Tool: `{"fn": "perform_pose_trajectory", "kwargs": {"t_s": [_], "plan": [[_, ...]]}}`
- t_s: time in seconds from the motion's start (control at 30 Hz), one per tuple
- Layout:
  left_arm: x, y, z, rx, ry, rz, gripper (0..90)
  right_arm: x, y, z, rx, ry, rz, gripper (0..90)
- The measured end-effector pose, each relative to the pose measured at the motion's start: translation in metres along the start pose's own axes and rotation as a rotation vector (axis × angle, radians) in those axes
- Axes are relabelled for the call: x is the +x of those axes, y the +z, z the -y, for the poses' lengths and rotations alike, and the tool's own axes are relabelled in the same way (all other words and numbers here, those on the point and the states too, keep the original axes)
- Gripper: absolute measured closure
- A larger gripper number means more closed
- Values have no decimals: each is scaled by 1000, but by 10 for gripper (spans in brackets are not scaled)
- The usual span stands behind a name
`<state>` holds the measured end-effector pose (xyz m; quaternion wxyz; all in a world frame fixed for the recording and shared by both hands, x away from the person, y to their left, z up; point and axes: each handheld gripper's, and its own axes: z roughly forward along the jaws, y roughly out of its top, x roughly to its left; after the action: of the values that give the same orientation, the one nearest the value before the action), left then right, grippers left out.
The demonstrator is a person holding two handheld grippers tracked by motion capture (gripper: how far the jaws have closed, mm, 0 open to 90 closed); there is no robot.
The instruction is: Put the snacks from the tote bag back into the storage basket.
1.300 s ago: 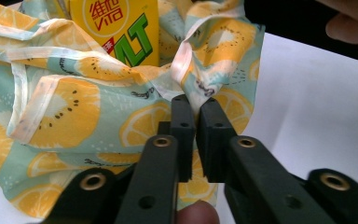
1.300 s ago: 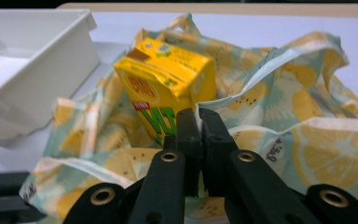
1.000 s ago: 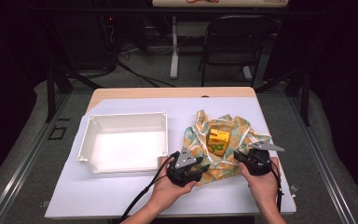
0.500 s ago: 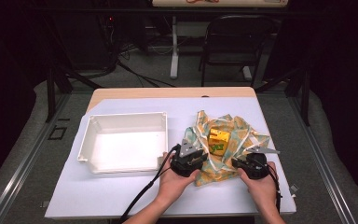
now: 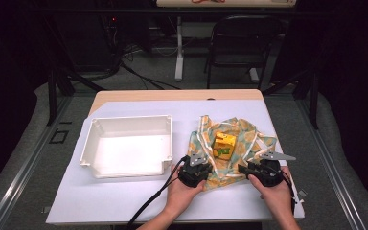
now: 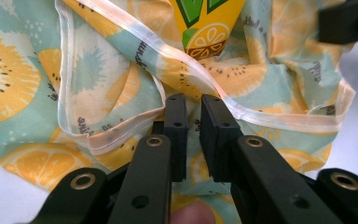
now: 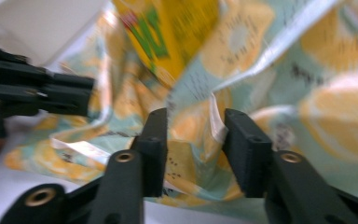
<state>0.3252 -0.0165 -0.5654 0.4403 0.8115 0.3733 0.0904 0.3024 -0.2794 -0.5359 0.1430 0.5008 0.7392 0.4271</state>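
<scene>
The fruit-print cloth (image 5: pixel 230 151) lay crumpled near the desk's (image 5: pixel 124 201) front right, a yellow carton (image 5: pixel 224 145) on it. The left gripper (image 6: pixel 193 109) had been closing, jaws narrow over a cloth fold. The right gripper (image 7: pixel 196 135) had been opening, cloth loose between its jaws.

table brightly lit | surroundings dark | right gripper view motion-blurred

You can read no whole word: the fruit-print cloth (image 6: pixel 98 79) carries small dark lettering, cut off by folds, and the yellow carton's (image 6: pixel 207 23) green letters are cropped.
</scene>
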Motion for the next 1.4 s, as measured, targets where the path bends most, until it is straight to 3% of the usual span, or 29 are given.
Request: {"fn": "perform_pose_trajectory", "kwargs": {"t_s": [0.07, 0.23, 0.3, 0.4, 0.6, 0.73, 0.83, 0.97, 1.23, 1.4], "plan": [[0, 0, 0, 4, 17, -6, 807, 4, -7, -5, -33, -39, -2, 540], [3, 1, 0, 11, -25, 3, 800, 12, -23, -21, -103, -104, -13, 491], [3, 0, 0, 4, -22, -1, 797, 14, -27, -30, -133, -128, -6, 479], [2, 0, 1, -1, -12, -7, 796, 13, -31, -40, -157, -138, -13, 476], [2, 1, 0, 6, -14, -5, 792, 12, -29, -62, -190, -207, -35, 489], [1, 1, 0, 5, -13, -3, 789, 15, -19, -73, -161, -245, -61, 385], [1, 1, 0, 6, -13, -1, 789, 14, -11, -78, -132, -266, -99, 336], [1, 1, 0, 6, -12, 0, 787, 12, 4, -85, -85, -288, -117, 281], [1, 0, 1, 2, -7, -1, 786, 7, 28, -91, -9, -319, -129, 241], [1, 0, 1, 1, -5, 0, 783, 4, 39, -91, 7, -332, -150, 240]]}}
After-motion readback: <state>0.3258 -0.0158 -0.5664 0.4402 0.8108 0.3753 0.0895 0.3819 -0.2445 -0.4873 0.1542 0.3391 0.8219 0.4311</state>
